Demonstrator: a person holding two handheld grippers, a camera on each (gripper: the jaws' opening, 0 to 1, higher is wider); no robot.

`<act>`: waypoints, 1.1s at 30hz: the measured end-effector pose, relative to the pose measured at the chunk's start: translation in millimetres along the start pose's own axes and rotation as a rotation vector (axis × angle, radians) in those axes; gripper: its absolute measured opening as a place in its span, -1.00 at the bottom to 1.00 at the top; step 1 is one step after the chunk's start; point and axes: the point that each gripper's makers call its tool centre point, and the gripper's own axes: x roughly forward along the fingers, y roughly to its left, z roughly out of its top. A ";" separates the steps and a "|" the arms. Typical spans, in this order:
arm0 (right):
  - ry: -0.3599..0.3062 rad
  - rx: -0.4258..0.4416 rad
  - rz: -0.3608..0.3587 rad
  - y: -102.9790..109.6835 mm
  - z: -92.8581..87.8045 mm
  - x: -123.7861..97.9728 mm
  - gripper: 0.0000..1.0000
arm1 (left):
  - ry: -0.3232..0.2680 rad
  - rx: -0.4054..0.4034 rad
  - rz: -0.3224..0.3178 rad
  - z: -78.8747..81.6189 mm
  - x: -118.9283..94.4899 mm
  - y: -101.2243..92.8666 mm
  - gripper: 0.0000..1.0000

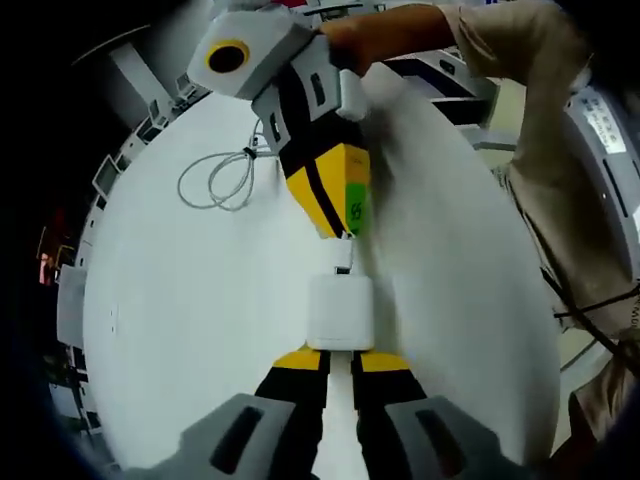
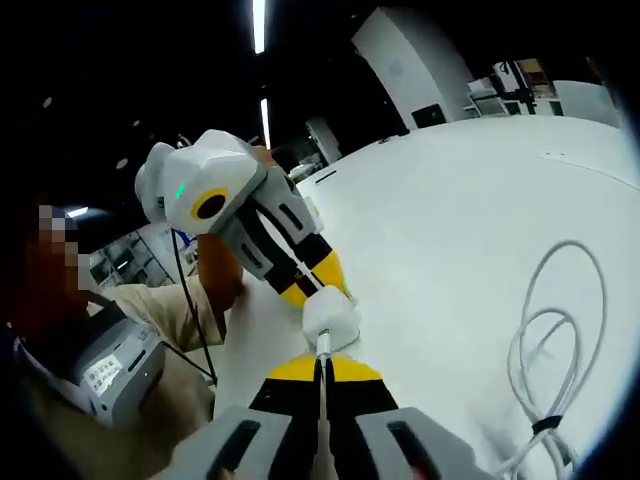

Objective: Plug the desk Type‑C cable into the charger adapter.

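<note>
A white square charger adapter [image 1: 340, 312] is pinched between the yellow tips of my left gripper [image 1: 342, 355], just above the white table [image 1: 180, 330]. My right gripper [image 1: 343, 235] reaches in from the top of the left gripper view, shut on the cable's white Type-C plug [image 1: 343, 260]. The plug's tip meets the adapter's far face; how deep it sits is hidden. In the right gripper view, my right gripper [image 2: 322, 366] is shut on the plug [image 2: 325, 348], which touches the adapter [image 2: 332, 318] held by the left gripper [image 2: 318, 288]. The rest of the white cable [image 2: 560, 340] lies looped on the table.
The cable's coil [image 1: 220, 180] lies on the table behind the right gripper. A person's hand and beige sleeve [image 1: 500, 45] hold that gripper. Beyond the table's curved edge [image 1: 100, 230] stand shelves and equipment. Ceiling lights [image 2: 259, 25] show overhead.
</note>
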 end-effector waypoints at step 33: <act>-0.034 -0.344 -0.129 6.3 5.9 2.4 -0.78 | -0.020 -0.028 -0.013 -2.9 -0.6 -1.6 -0.78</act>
